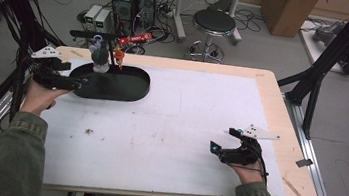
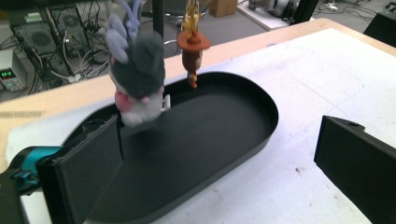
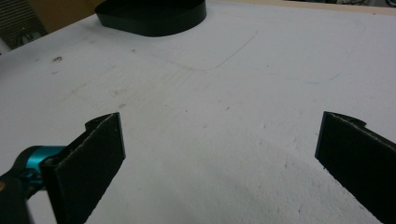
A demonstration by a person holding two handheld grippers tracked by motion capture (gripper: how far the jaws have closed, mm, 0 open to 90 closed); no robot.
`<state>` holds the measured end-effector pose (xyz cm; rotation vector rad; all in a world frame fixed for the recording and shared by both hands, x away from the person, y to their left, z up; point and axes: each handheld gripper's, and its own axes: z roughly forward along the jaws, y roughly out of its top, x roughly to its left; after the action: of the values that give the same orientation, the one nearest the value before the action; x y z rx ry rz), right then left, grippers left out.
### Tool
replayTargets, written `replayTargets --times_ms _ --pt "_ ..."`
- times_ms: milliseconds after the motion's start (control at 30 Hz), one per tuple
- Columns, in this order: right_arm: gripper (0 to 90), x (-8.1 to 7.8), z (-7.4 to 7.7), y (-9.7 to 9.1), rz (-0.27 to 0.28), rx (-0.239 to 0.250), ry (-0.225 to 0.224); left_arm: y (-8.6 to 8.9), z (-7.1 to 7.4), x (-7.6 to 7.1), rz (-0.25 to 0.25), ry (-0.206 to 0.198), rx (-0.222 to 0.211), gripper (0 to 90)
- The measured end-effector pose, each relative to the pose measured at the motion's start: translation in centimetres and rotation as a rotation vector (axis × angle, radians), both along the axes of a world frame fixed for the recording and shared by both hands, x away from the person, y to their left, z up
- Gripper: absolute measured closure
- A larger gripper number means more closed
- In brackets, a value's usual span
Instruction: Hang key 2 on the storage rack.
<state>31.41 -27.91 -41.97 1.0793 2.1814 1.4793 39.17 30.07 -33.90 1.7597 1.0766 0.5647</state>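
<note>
At the upper left of the high view, a black oval tray (image 1: 128,90) lies on the white sheet (image 1: 183,129) that covers the bench (image 1: 280,121). Over its far end hang two small toys: a grey and white plush toy (image 1: 100,57) and, just beside it, a little orange figure (image 1: 118,57). The left tool (image 1: 71,83) sits at the tray's left end with its jaws spread wide and nothing between them. The right tool (image 1: 217,146) rests at the lower right of that view, over bare white sheet and well apart from the tray, its jaws also wide and empty. Behind the bench stand a round stool (image 1: 214,22) and computer cases (image 1: 135,0).
</note>
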Motion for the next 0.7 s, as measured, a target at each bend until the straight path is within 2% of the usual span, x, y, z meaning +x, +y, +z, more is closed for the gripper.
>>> replayTargets --times_ms 167,267,433,567,700 --pt "0.4 -0.1 0.0 -0.1 -0.005 0.003 -0.002 -0.3 -1.4 -0.8 -0.003 0.011 0.009 1.7" --pt "0.4 -0.1 0.1 -0.1 -0.005 0.004 -0.001 -0.6 -2.0 -1.3 -0.002 0.002 0.013 1.7" --pt "0.4 -0.1 0.1 -0.1 -0.004 0.003 -0.001 -0.7 -2.5 -2.2 0.002 -0.001 0.014 1.7" --pt "0.4 -0.1 0.1 -0.1 -0.004 0.004 -0.001 -0.6 -2.8 -2.6 -0.001 0.016 0.029 1.7" --pt "0.4 -0.1 0.1 -0.1 -0.007 0.005 -0.001 -0.8 -3.1 -3.2 0.007 -0.008 0.02 1.7"
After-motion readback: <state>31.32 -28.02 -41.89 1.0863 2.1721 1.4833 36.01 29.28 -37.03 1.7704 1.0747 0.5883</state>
